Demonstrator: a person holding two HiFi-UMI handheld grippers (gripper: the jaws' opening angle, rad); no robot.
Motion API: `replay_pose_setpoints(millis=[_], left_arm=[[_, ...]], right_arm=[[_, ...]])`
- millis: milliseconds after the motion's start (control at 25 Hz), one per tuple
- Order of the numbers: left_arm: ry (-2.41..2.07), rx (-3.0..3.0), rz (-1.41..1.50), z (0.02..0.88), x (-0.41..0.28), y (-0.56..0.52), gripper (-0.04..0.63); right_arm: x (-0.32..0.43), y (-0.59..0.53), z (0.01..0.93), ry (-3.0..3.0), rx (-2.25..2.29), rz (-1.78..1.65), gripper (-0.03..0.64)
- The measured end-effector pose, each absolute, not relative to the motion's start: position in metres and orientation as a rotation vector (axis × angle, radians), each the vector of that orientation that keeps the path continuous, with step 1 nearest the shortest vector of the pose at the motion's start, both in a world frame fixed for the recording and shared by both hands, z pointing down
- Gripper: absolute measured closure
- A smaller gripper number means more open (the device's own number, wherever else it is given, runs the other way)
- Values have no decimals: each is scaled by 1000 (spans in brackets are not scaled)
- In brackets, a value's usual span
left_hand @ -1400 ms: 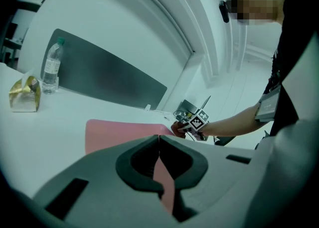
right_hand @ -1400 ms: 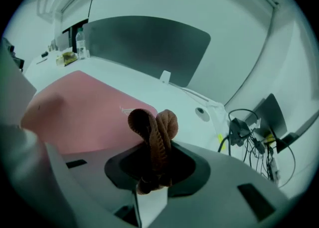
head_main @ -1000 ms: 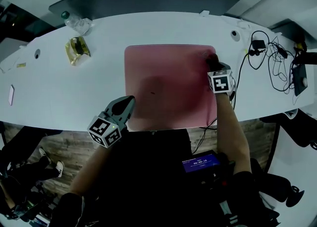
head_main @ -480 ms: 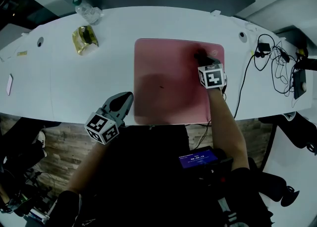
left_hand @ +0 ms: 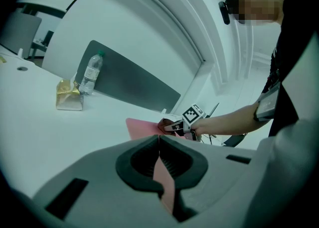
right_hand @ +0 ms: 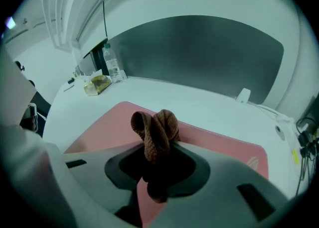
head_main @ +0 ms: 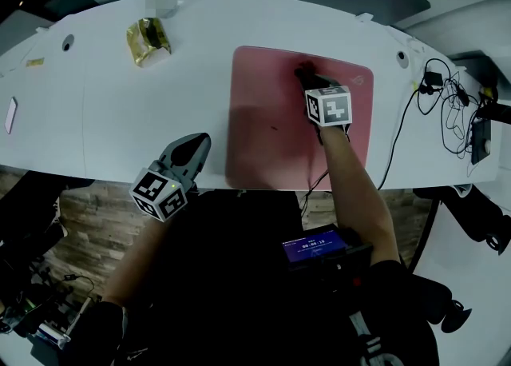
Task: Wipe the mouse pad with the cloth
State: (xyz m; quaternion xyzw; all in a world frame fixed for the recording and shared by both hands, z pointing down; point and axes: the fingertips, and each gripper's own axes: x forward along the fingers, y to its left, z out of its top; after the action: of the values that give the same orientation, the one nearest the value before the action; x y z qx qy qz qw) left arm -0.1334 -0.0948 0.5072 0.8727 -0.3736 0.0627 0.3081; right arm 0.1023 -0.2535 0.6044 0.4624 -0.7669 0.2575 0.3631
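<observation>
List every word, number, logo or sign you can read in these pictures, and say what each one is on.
No text reads clearly.
Small screen at the person's chest: light digits, too small to read.
Mouse pad: a pale logo in its corner, no letters.
Gold packet and bottle: print too blurred.

This is an office or meeting room. A long, curved white table (head_main: 104, 117) has round cable grommets (head_main: 68, 39), a pink mouse pad (head_main: 263, 117) and a tangle of cables (head_main: 447, 109) on it, and a grey divider screen (right_hand: 199, 53) runs along its far edge. The floor (head_main: 88, 220) below is wood-look planking.
</observation>
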Motion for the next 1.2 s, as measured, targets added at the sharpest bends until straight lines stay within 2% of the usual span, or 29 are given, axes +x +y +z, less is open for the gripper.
replay_pose_setpoints(millis=[1200], left_arm=[[-1091,2246,110,510,-200,-79,586]], right_arm=[[-87,-263,599,-2205,1024,881,502]])
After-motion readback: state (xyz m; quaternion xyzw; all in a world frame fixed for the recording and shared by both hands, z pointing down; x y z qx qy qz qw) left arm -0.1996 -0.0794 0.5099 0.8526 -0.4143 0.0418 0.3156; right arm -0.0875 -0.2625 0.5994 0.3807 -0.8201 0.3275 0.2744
